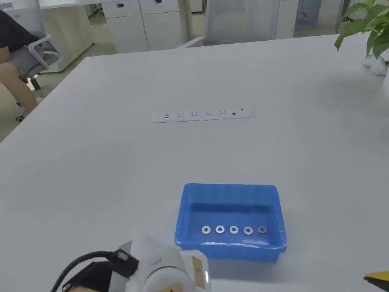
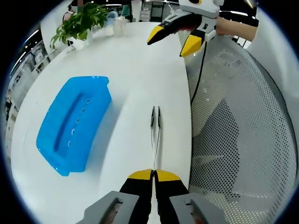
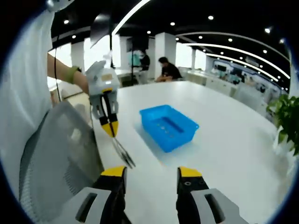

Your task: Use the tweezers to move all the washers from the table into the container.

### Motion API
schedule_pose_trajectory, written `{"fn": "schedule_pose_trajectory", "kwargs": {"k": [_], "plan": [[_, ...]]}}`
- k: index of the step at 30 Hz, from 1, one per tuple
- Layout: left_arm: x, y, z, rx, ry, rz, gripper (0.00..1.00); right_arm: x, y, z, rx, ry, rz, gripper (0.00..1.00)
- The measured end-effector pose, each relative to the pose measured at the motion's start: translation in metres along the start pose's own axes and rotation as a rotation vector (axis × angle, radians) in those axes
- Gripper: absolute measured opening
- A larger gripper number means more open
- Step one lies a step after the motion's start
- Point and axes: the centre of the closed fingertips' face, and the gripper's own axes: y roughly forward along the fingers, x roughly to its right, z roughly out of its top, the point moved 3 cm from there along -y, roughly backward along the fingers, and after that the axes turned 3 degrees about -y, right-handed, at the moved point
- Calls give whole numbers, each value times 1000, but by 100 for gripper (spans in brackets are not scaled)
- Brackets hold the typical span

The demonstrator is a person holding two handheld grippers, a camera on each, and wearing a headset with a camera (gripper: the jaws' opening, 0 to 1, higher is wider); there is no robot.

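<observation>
Jaws of the left gripper (image 2: 154,173) are pressing together on the near end of the tweezers (image 2: 155,126), the yellow tips closed with no gap. The tweezers are reaching straight forward from the jaws over the white table (image 2: 135,65), their points just above or on the surface; I cannot tell which. The left gripper is sitting low at the near left edge of the table, pointing along that edge to the right, beside a mesh chair back (image 2: 233,140). From the right gripper view it is hanging tips-down, gripped by a hand (image 3: 81,81).

The right gripper (image 3: 152,172) is holding its jaws wide apart around nothing, aiming across the table toward the blue container (image 3: 168,126). In the left gripper view it is hovering above the table, well apart from the tweezers.

Five washers (image 1: 234,230) are lying in a row inside the container, along its near wall. A power strip (image 1: 200,114) is lying farther back, and a potted plant (image 1: 364,27) is standing at the far right.
</observation>
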Motion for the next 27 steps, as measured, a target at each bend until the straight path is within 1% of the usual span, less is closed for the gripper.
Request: {"fn": "schedule_pose_trajectory", "kwargs": {"k": [2,4,5,6,7,8,9,10,11,13,14,15,16,18,20,21,22,23,24,25,26,27], "plan": [[0,1,-1,-14,2,-1,0,3,-6,0,29,5,-20,41],[0,3,-2,-41,6,1,0,7,-12,2,73,37,-49,43],[0,4,-2,-48,7,3,0,11,-17,5,113,69,-75,45],[-1,5,-2,-55,9,5,0,13,-20,8,140,93,-91,47],[-1,6,-3,-68,14,6,0,17,-26,14,197,124,-118,50],[-1,6,-3,-75,17,6,0,18,-31,20,238,132,-131,56],[-1,8,-2,-81,21,7,0,21,-37,29,298,136,-162,60],[-2,8,-1,-85,21,4,0,21,-42,34,330,130,-177,65],[-1,10,-1,-90,23,-1,0,23,-47,42,369,122,-214,70],[-1,12,0,-106,44,-8,0,23,-53,51,414,109,-245,75],[-1,13,-2,-127,52,-14,0,23,-56,57,448,108,-262,78],[-1,12,1,-121,51,-17,0,23,-58,60,464,102,-272,79],[-2,13,1,-132,53,-16,0,23,-60,62,474,96,-293,80],[-2,13,1,-141,63,-17,0,23,-62,66,502,68,-327,82],[-1,12,0,-146,65,-5,0,22,-60,65,516,66,-337,87],[-1,12,0,-146,50,7,0,22,-58,63,525,87,-346,88],[0,12,0,-143,16,18,0,23,-57,61,525,96,-349,89],[1,12,-1,-136,-23,22,0,22,-54,58,497,106,-332,88],[2,11,-1,-121,-46,19,1,22,-53,56,486,104,-328,87],[3,10,-2,-109,-68,32,4,23,-51,53,474,98,-331,85],[2,6,-3,-81,-88,54,7,23,-49,50,459,100,-328,85],[4,4,-4,-64,-105,60,9,24,-48,48,452,105,-328,86]]}}
